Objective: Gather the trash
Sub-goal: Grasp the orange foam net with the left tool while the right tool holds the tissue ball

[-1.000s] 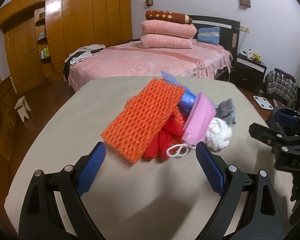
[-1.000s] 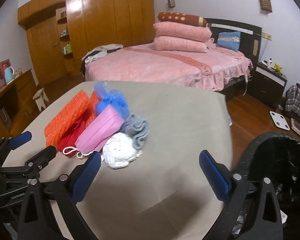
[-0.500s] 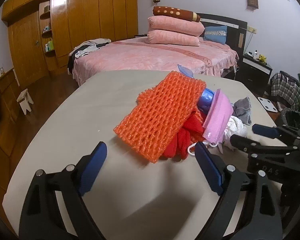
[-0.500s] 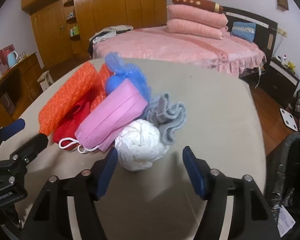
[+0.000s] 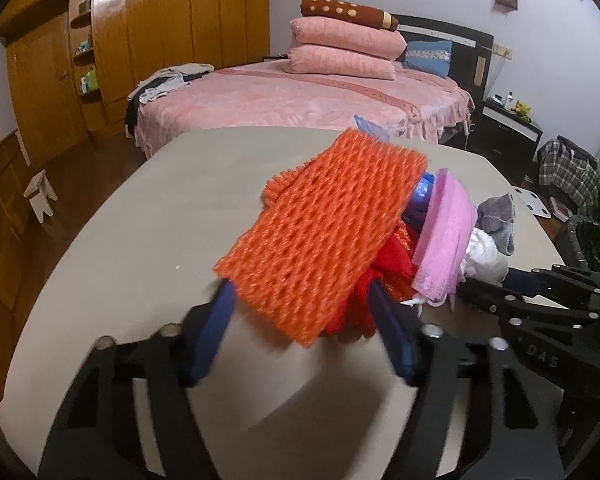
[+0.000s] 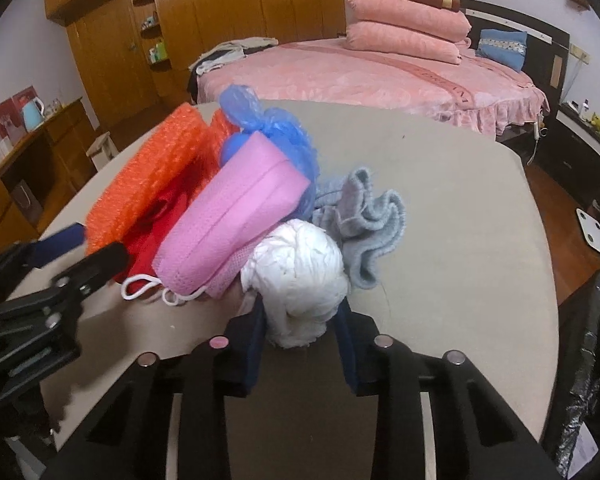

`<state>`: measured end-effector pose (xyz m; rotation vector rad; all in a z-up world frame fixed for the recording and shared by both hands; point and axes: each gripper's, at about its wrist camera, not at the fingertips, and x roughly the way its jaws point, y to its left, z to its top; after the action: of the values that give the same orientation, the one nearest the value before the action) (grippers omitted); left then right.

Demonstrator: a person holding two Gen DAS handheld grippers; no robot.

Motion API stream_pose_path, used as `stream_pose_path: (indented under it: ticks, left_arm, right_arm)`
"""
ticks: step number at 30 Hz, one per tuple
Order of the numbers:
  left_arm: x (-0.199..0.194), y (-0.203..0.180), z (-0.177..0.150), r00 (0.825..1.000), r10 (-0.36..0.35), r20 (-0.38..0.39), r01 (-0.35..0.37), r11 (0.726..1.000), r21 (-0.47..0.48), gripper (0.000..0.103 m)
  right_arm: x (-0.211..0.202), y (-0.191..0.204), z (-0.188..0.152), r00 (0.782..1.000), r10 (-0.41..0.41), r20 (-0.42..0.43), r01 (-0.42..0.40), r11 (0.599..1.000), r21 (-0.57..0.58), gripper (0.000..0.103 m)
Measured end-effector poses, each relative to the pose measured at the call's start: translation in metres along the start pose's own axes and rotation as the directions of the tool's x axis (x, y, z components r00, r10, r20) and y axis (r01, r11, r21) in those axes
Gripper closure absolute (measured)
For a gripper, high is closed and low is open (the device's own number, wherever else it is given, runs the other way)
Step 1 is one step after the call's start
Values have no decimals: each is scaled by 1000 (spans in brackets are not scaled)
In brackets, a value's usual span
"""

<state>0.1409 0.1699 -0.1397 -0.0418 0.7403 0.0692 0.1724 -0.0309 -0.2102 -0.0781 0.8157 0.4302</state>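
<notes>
A pile of trash lies on the beige table (image 5: 140,240). On the left is an orange foam net (image 5: 320,232), with red cloth (image 5: 388,256) under it. A pink face mask (image 6: 228,216), a blue plastic bag (image 6: 272,132), a grey sock (image 6: 364,216) and a white plastic wad (image 6: 300,264) make up the rest. My left gripper (image 5: 300,288) is closing around the net's near corner, and its pads only just reach the net's edges. My right gripper (image 6: 300,312) is closing too, and its pads pinch the base of the white wad.
A black-lined trash bin (image 6: 596,320) stands off the table's right edge. Behind the table are a pink bed (image 5: 308,96) and a wooden wardrobe (image 5: 160,40). A small stool (image 5: 40,196) and a white scale (image 6: 592,232) sit on the floor.
Both grippers have moved forward and down onto the pile and their jaws have narrowed a lot. The right jaws now enclose the white wad and the left jaws flank the orange net.
</notes>
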Motion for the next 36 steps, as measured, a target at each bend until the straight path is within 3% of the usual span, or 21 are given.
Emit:
stream_pose_path:
  ticks: [6, 14, 17, 21, 23, 24, 25, 29, 36]
  left_arm:
    - [-4, 1, -2, 1000, -3, 12, 3, 1000, -6, 78]
    - [-24, 17, -17, 997, 75, -23, -77, 994, -75, 81]
    - [-28, 18, -20, 997, 77, -31, -79, 994, -79, 77]
    - [-29, 14, -17, 998, 69, -15, -70, 996, -58, 44]
    - [-27, 10, -16, 998, 67, -16, -68, 997, -39, 40]
    - [-23, 7, -14, 997, 69, -23, -69, 997, -25, 35]
    - [-21, 6, -13, 997, 75, -27, -75, 997, -16, 33]
    - [-15, 4, -10, 996, 80, -26, -80, 997, 2, 28]
    - [-5, 5, -6, 996, 80, -30, -80, 997, -5, 29]
  right_arm:
    - [-14, 1, -6, 999, -14, 31, 14, 1000, -10, 71]
    - [-25, -14, -11, 998, -43, 39, 42, 999, 28, 71]
    - [-24, -17, -13, 998, -51, 25, 50, 998, 34, 70]
    - [-28, -19, -16, 998, -50, 26, 49, 998, 39, 64]
    - [-30, -19, -17, 998, -48, 37, 47, 998, 35, 58]
    - [-30, -19, -17, 998, -51, 41, 49, 998, 31, 51]
    - [-30, -20, -17, 998, -54, 45, 53, 998, 31, 44]
    - [-29, -24, -14, 997, -59, 51, 57, 997, 42, 33]
    - [-19, -25, -10, 998, -62, 33, 60, 997, 44, 32]
